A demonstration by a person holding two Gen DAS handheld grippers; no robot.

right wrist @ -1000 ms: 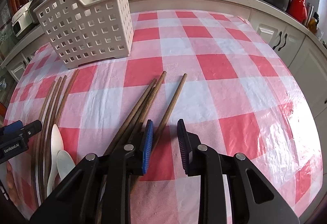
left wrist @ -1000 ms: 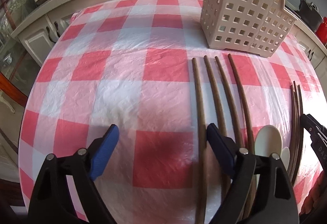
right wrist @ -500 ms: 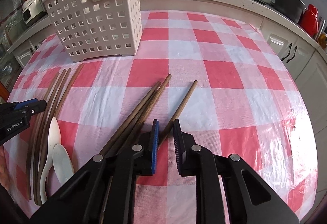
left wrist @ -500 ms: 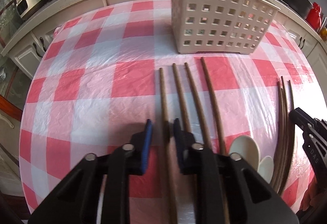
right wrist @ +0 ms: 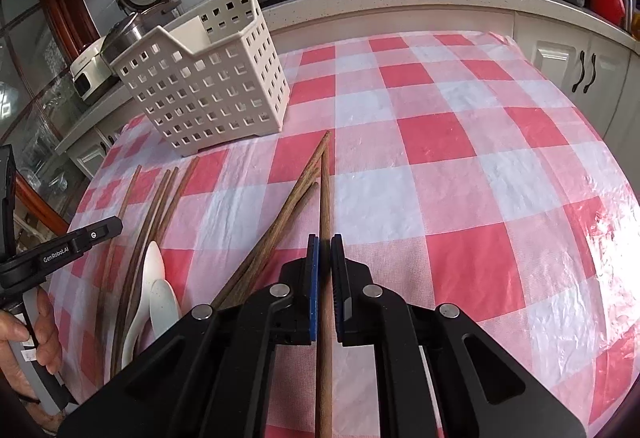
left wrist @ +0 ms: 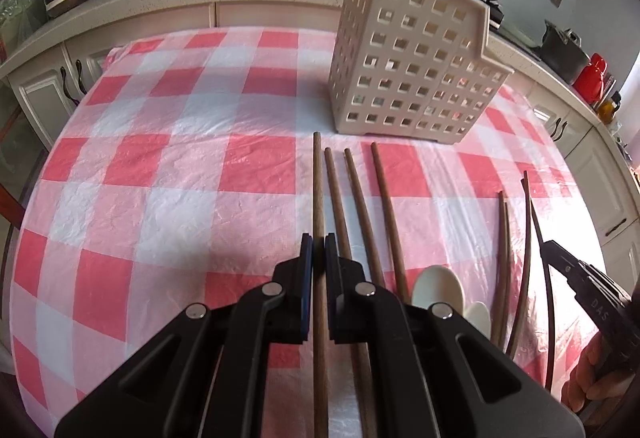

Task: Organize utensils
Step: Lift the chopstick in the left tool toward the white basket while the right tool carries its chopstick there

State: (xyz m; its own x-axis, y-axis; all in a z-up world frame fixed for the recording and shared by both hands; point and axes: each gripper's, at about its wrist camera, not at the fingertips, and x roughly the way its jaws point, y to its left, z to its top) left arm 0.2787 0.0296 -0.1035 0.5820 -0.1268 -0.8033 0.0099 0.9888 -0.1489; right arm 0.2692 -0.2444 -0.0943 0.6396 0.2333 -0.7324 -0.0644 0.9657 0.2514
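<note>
My left gripper is shut on a brown wooden chopstick, the leftmost of a row lying on the checked tablecloth. Three more chopsticks lie right of it, pointing at the white perforated utensil basket. Two white spoons lie further right. My right gripper is shut on another brown chopstick, held above a loose bundle of chopsticks. The basket stands far left in the right wrist view, and looks empty.
The round table has a red and white checked plastic cover. More thin chopsticks lie at the right. A kitchen counter with pans, a stove and a rice cooker runs behind the table.
Both grippers have closed onto a chopstick each. The left one slid right from open to shut on the leftmost stick. The right one lifted its stick, which now points straight ahead.
</note>
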